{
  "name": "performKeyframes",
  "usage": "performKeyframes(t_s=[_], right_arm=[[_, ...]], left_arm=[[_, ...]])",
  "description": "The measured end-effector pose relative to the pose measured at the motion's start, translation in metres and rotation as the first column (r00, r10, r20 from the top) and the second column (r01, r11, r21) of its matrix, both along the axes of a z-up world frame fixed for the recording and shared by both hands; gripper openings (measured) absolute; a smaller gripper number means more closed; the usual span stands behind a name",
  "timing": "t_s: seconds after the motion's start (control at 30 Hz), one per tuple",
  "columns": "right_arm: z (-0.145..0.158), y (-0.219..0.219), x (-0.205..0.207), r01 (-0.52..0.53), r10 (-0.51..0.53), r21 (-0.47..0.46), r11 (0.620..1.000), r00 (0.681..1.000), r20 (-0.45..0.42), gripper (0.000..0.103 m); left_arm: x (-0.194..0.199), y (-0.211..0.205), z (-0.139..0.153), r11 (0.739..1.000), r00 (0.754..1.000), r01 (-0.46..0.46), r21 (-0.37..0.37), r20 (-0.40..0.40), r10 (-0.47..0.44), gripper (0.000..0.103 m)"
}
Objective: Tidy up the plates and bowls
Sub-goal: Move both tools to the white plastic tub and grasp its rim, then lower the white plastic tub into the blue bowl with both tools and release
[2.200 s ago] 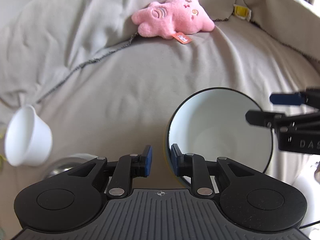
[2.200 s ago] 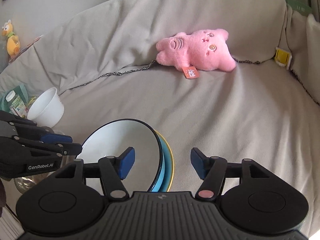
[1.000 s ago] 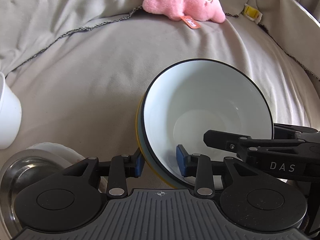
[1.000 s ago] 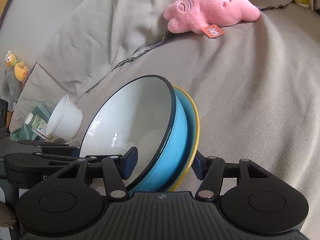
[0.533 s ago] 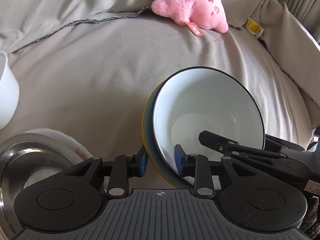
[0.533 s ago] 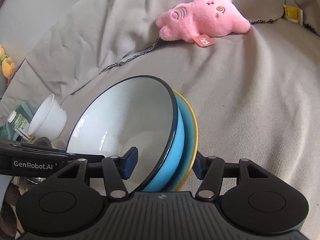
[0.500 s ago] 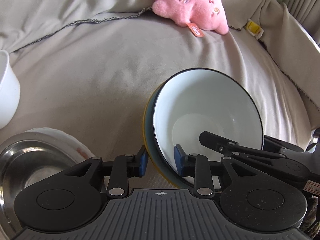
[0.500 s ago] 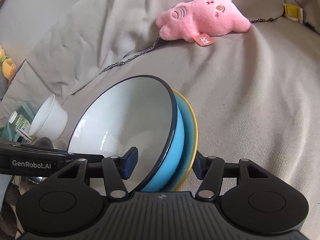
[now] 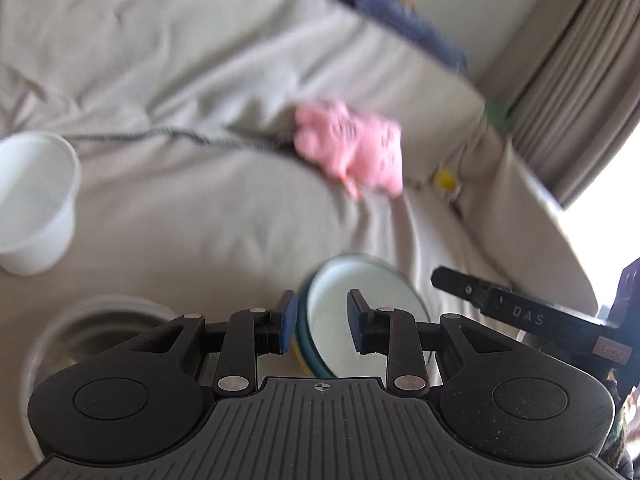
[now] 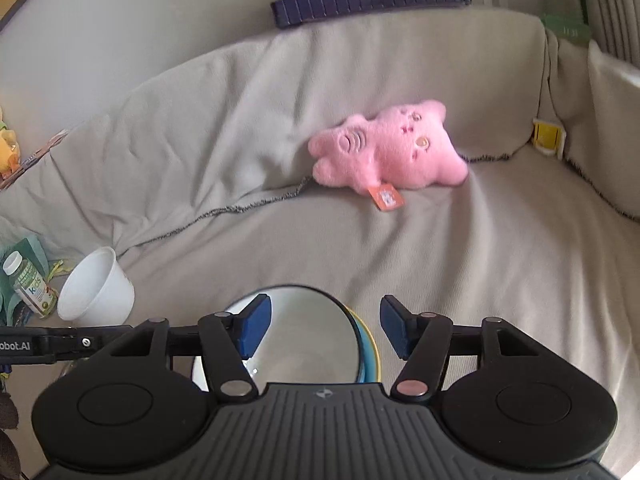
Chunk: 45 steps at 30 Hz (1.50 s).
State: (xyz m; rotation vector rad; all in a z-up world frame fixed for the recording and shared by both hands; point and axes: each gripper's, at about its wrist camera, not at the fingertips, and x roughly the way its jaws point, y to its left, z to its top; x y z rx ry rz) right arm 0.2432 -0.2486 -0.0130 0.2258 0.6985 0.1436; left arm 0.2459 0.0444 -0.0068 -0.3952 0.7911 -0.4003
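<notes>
A blue bowl with a white inside (image 9: 380, 288) sits in a yellow plate (image 9: 298, 356) on the grey sofa cover. Both grippers hang above and behind this stack. My left gripper (image 9: 320, 326) is narrowly open, and the blurred bowl shows beyond the gap, not pressed by the pads. In the right wrist view the bowl (image 10: 308, 332) and the plate rim (image 10: 374, 354) lie below my right gripper (image 10: 324, 328). Its jaws are opening and nothing touches its pads. One right gripper finger (image 9: 472, 288) reaches in from the right.
A white cup (image 10: 98, 286) lies tipped at the left. A steel bowl inside a white one (image 9: 100, 328) sits near it. A pink plush toy (image 10: 388, 148) lies at the sofa back, a small bottle (image 10: 28, 284) at the far left. The left gripper's finger (image 10: 80, 342) crosses low left.
Both grippers have risen and drawn back from the stack, which now looks smaller and lies flatter. The left pads no longer clamp its rim. The right jaws stand wider.
</notes>
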Motion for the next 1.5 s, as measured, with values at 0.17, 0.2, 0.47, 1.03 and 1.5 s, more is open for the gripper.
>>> performKeyframes(t_s=[0.17, 0.2, 0.47, 1.03, 1.5], right_arm=[[0.031, 0.045, 0.015, -0.037, 0.038, -0.038, 0.999, 0.998, 0.039, 0.069], [0.034, 0.055, 0.019, -0.053, 0.054, -0.035, 0.998, 0.998, 0.033, 0.069], [0.029, 0.140, 0.058, -0.162, 0.157, -0.095, 0.982, 0.986, -0.059, 0.077], [-0.040, 0.322, 0.183, -0.285, 0.252, -0.048, 0.957, 0.905, -0.344, 0.077], [-0.037, 0.297, 0.139, -0.301, 0.291, 0.025, 0.953, 0.894, -0.340, 0.048]], left_arm=[[0.004, 0.081, -0.010, 0.979, 0.984, -0.176, -0.102, -0.024, 0.174, 0.030], [0.005, 0.096, -0.015, 0.970, 0.976, -0.218, -0.112, -0.037, 0.215, 0.030], [0.005, 0.194, -0.028, 0.890, 0.890, -0.451, -0.074, 0.044, 0.454, 0.030], [0.066, 0.247, -0.110, 0.870, 0.863, -0.489, 0.058, -0.107, 0.493, 0.031], [0.037, 0.181, -0.078, 0.945, 0.945, -0.327, 0.017, -0.019, 0.328, 0.037]])
